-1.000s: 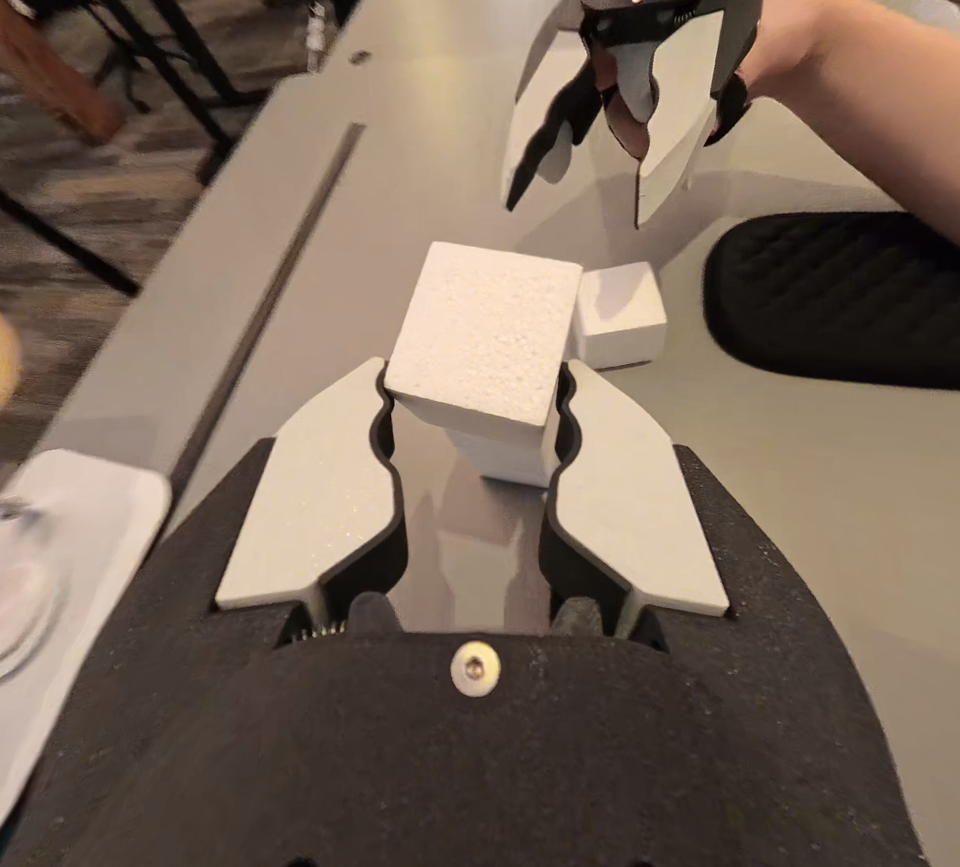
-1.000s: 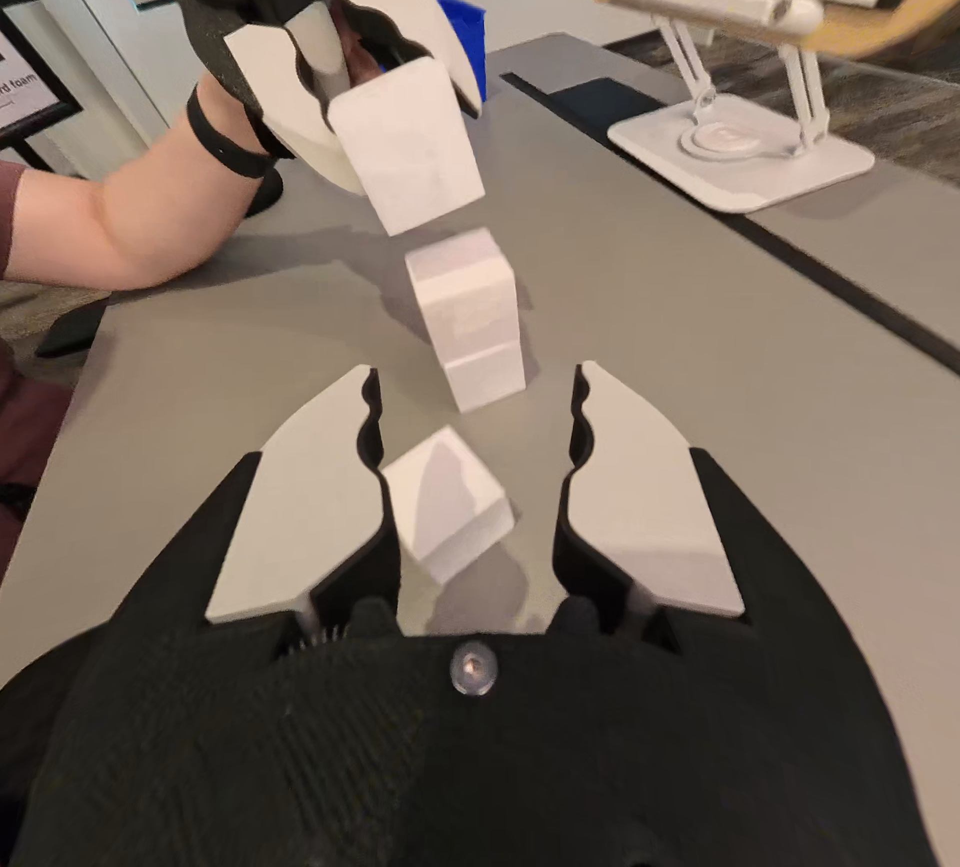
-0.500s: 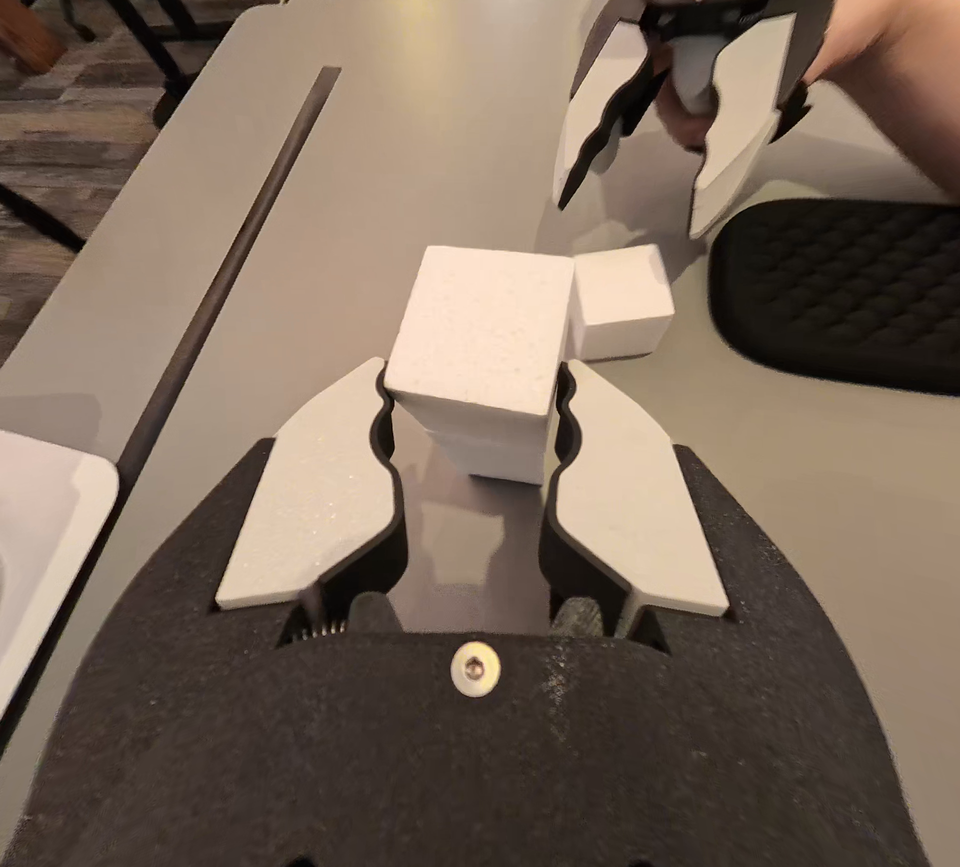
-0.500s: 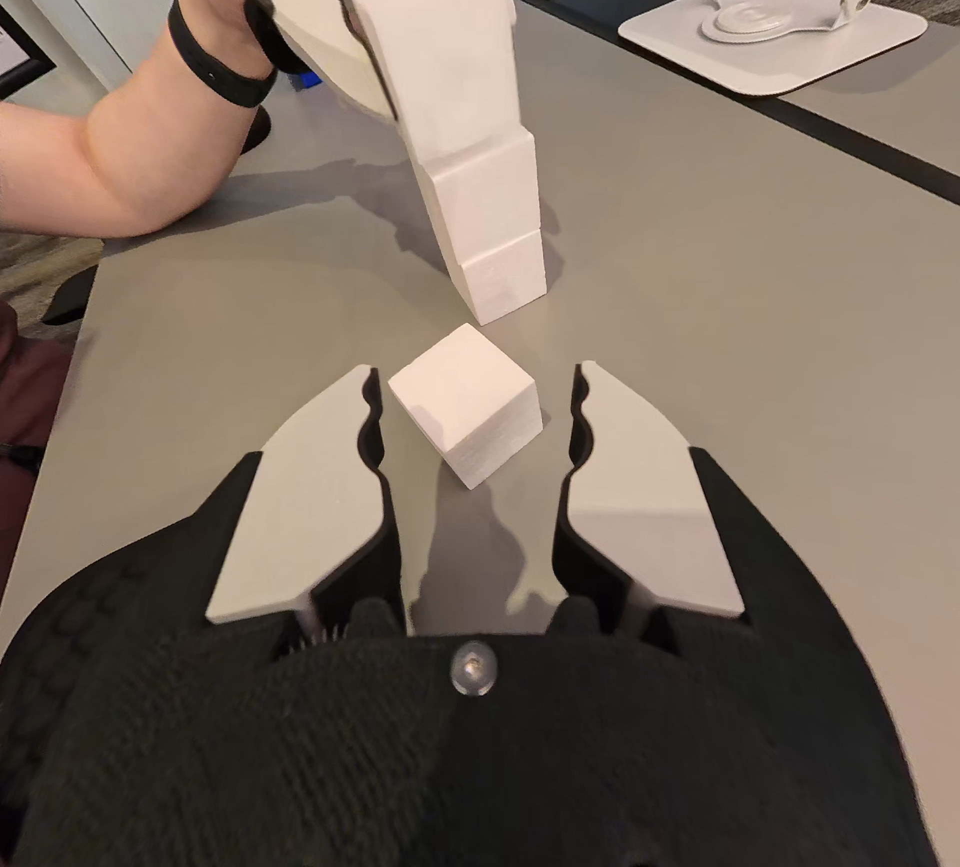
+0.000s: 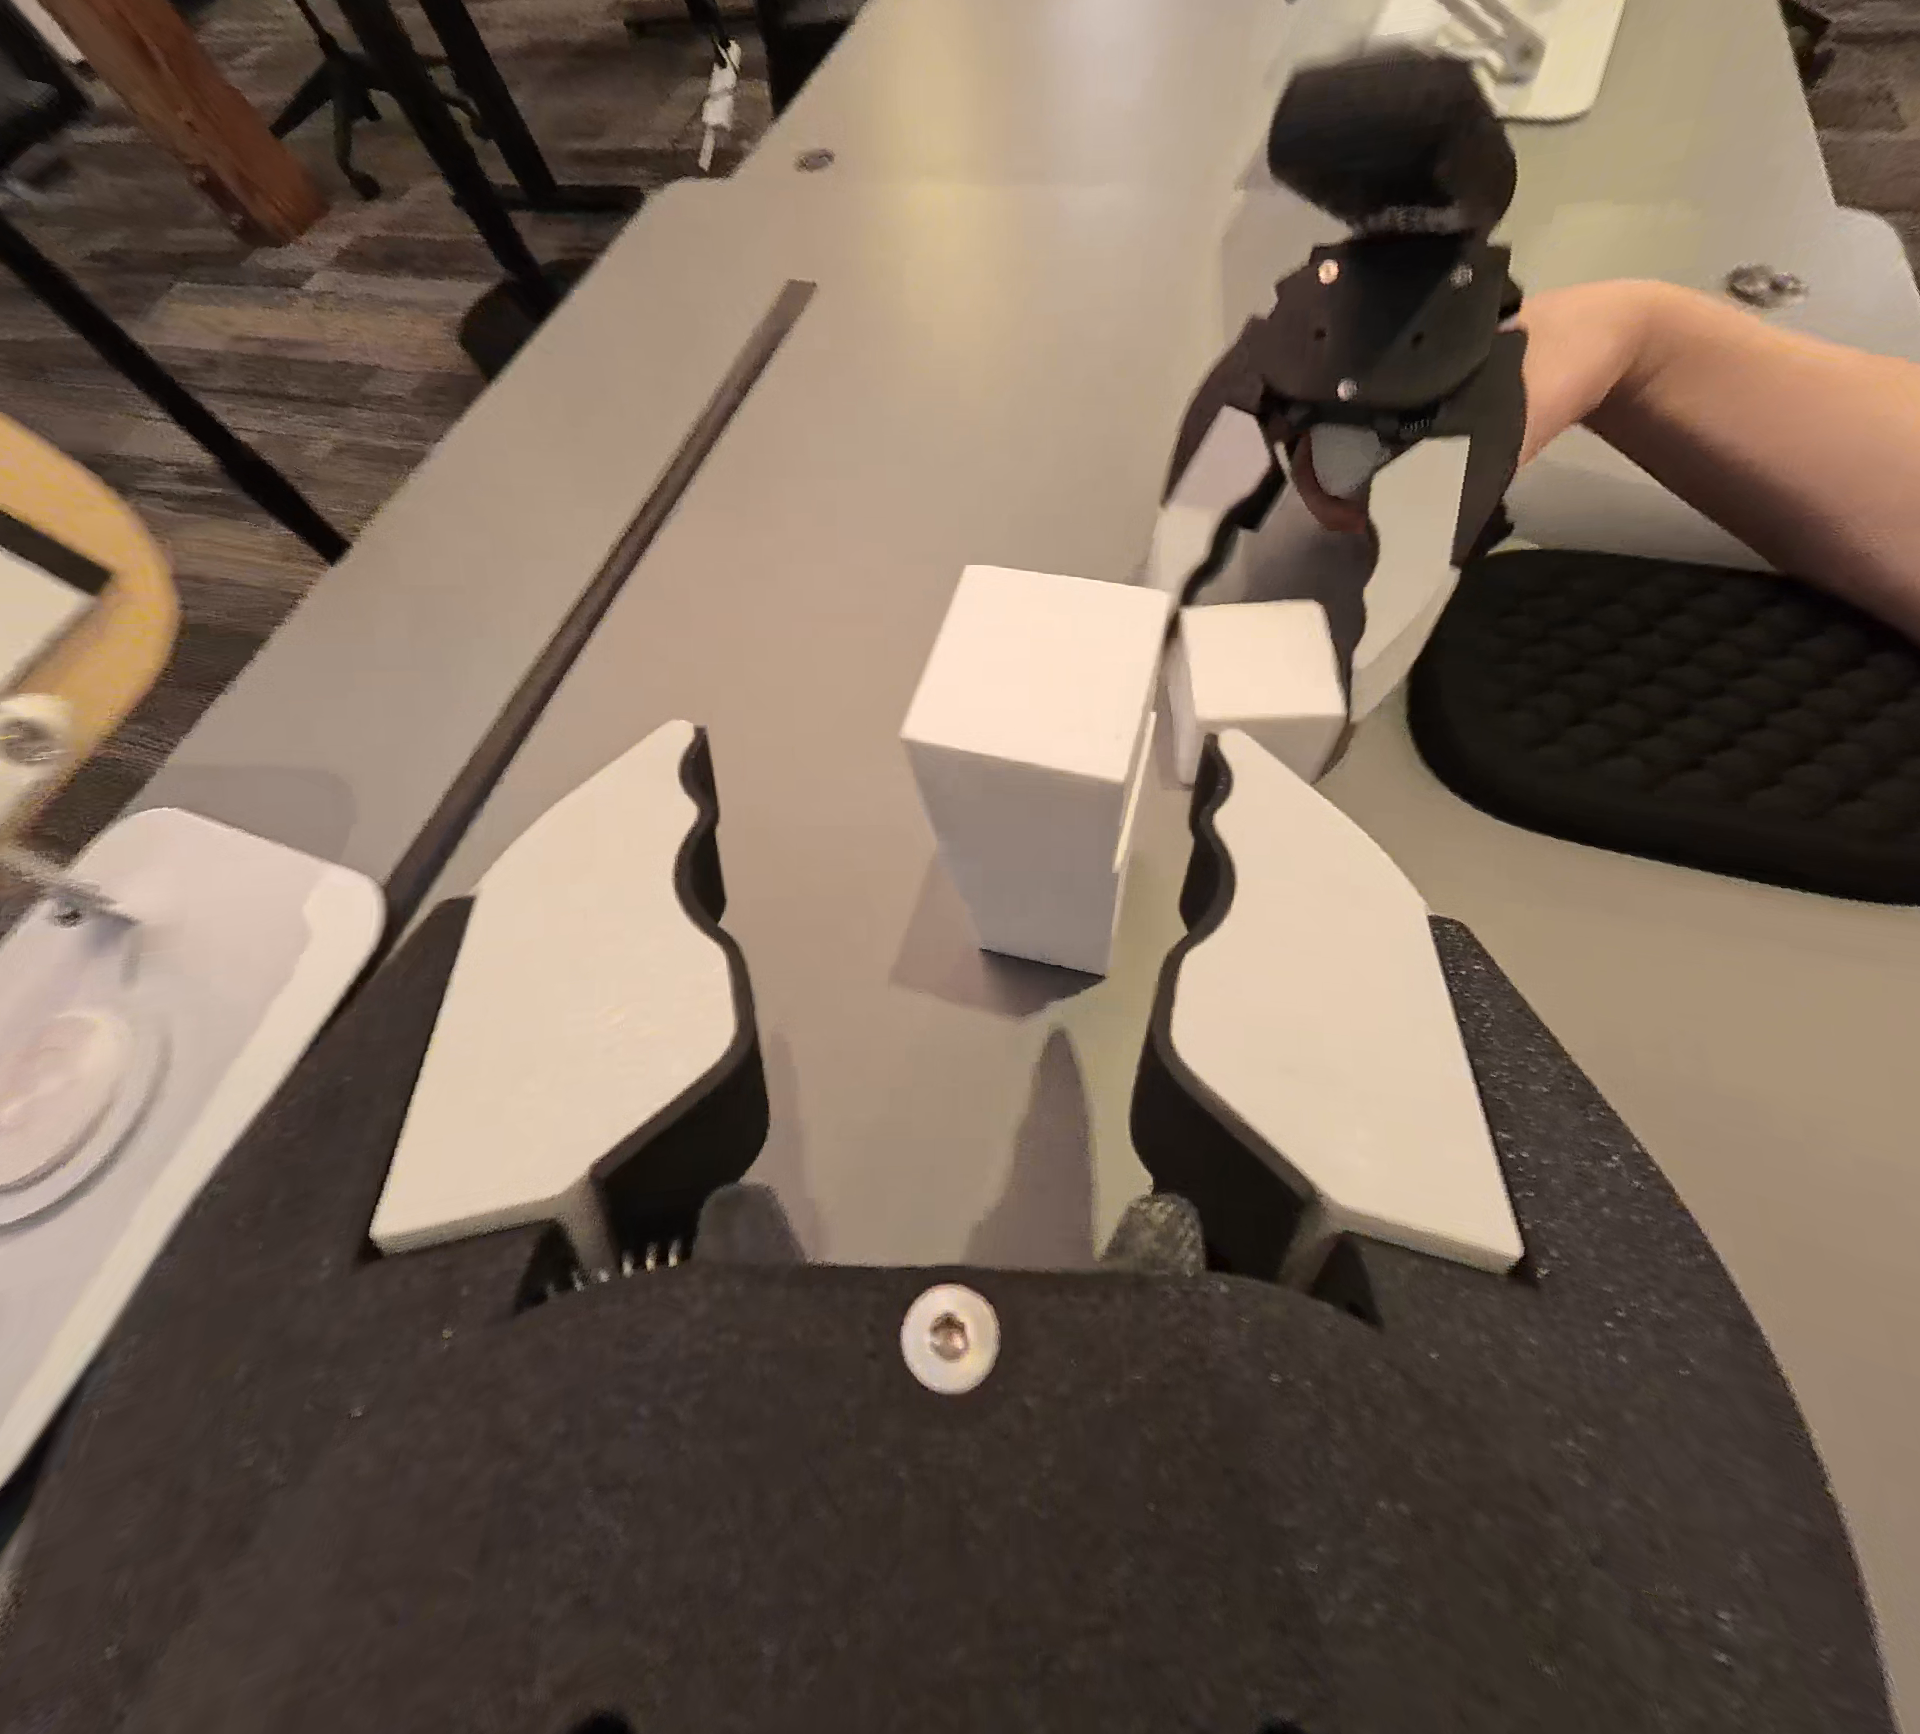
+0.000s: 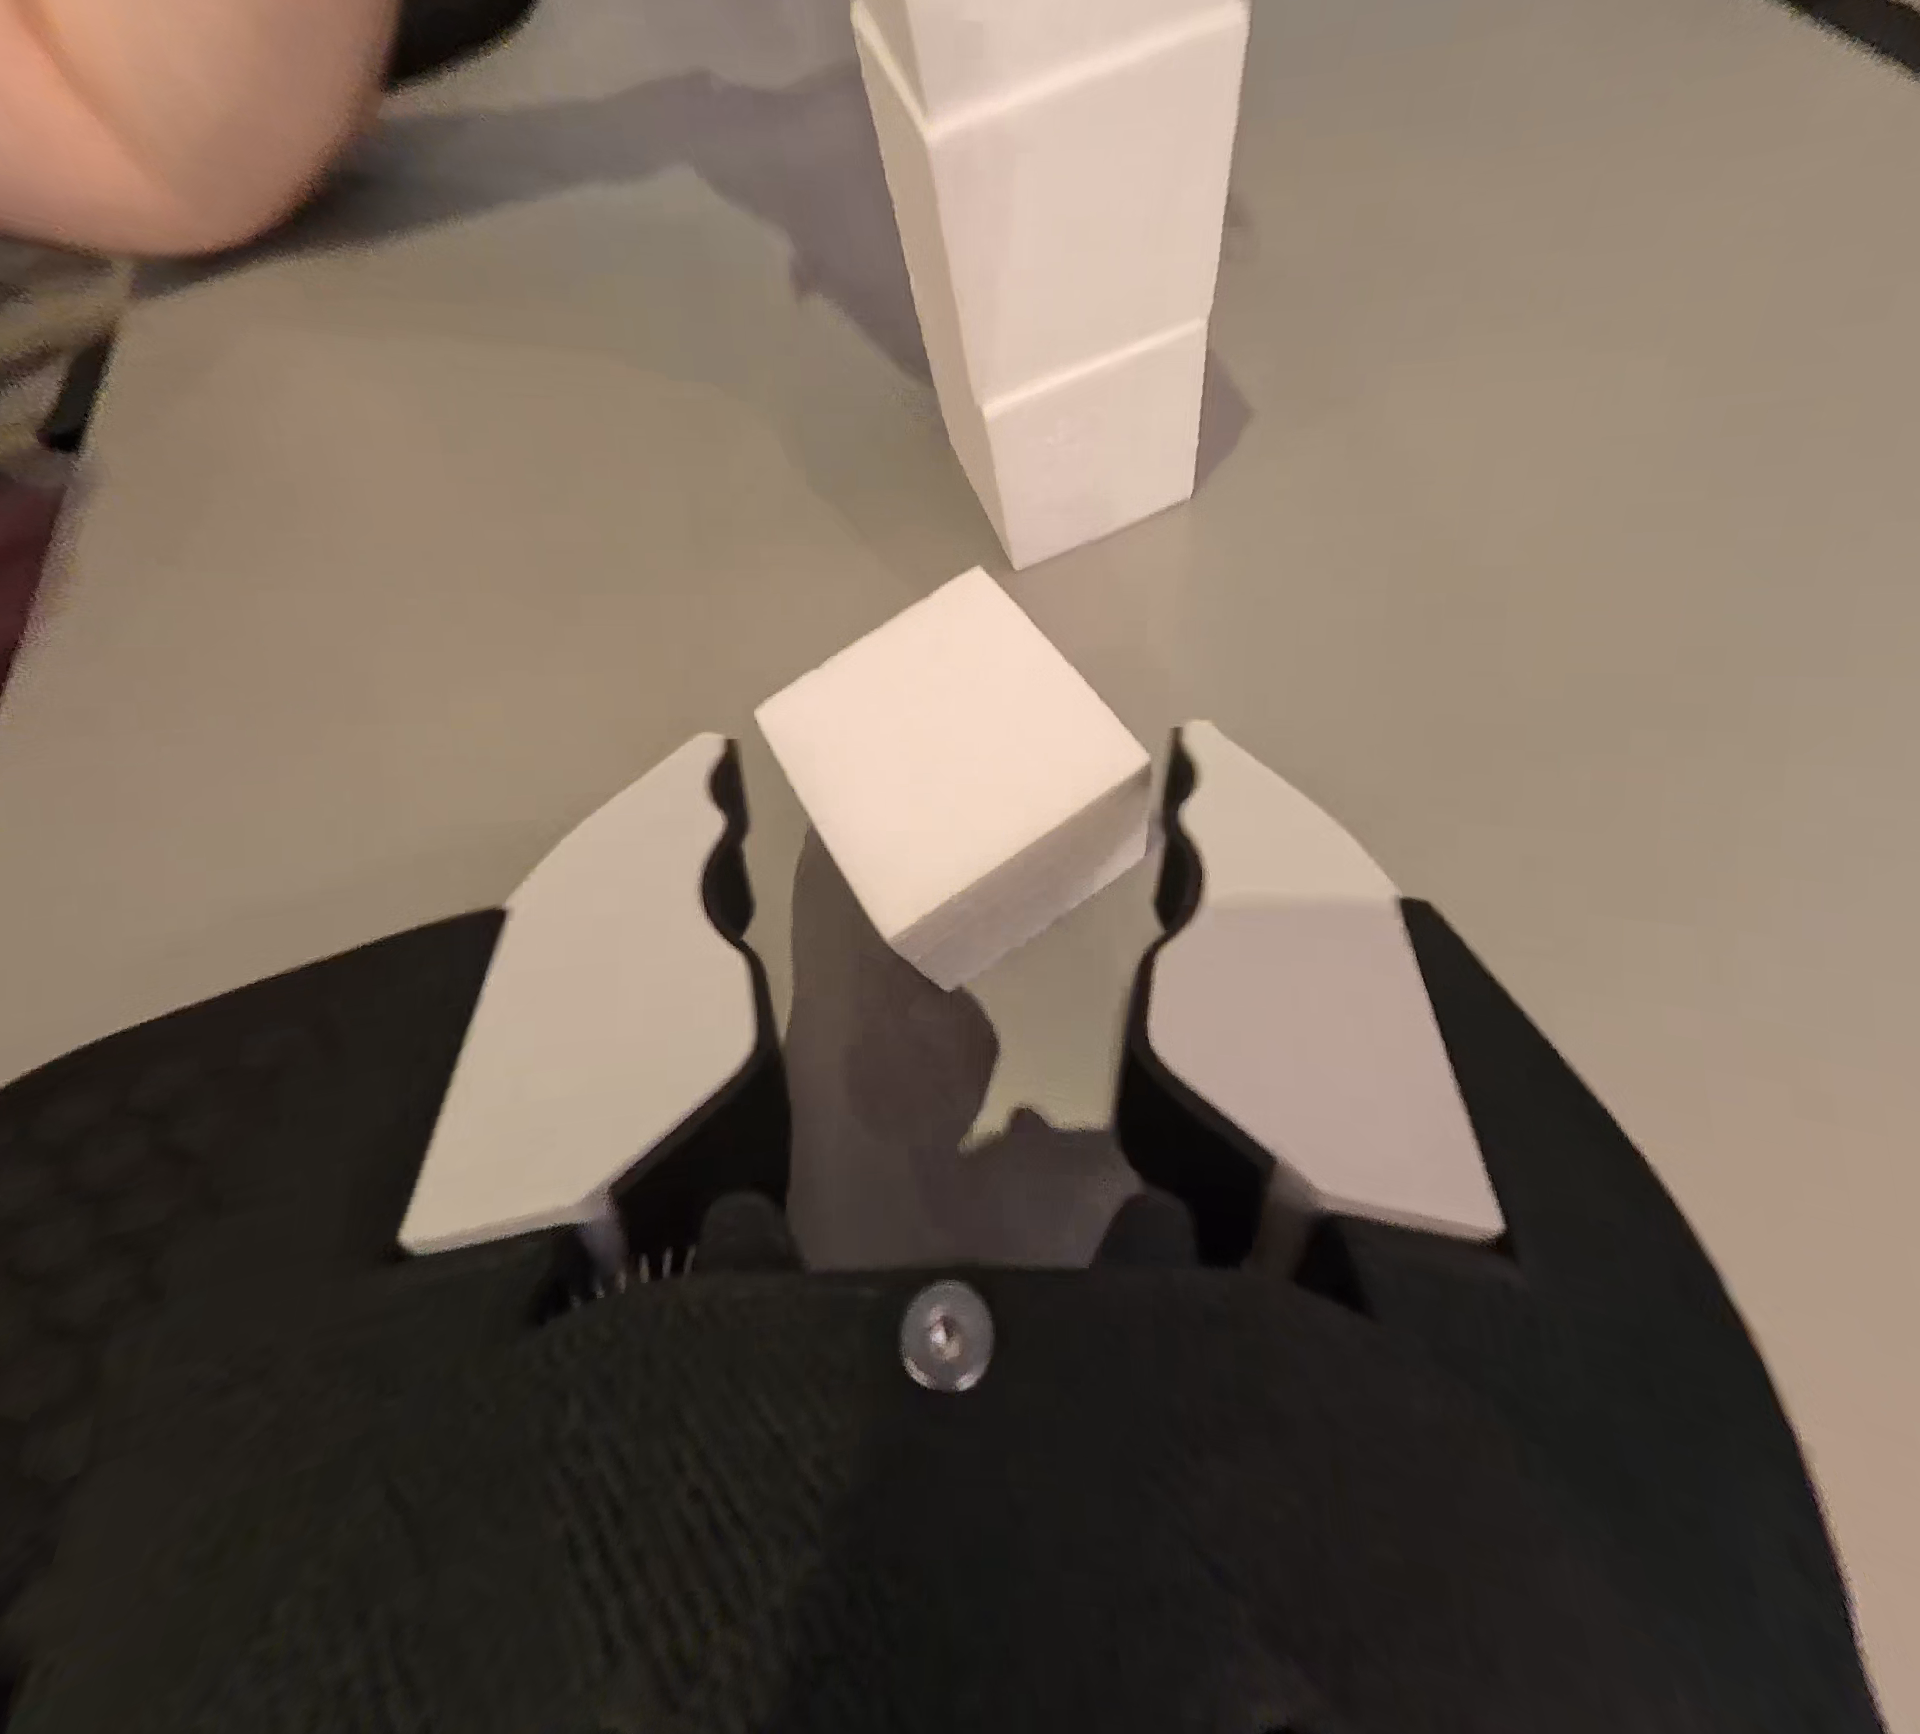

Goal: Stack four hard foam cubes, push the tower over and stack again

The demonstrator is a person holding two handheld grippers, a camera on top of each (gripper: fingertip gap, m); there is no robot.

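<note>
Left gripper point(image 5: 951, 811): now let go, jaws spread, backed off from the tower point(image 5: 1039, 749); three cubes stand stacked on the table point(image 5: 831, 437). Right gripper point(image 6: 951, 811): moved in, jaws apart around the fourth cube point(image 6: 951, 775), not yet clamped; judged next for the top. Writing: none readable

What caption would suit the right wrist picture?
Open right gripper straddles the loose fourth cube beside a three-cube tower.
</note>
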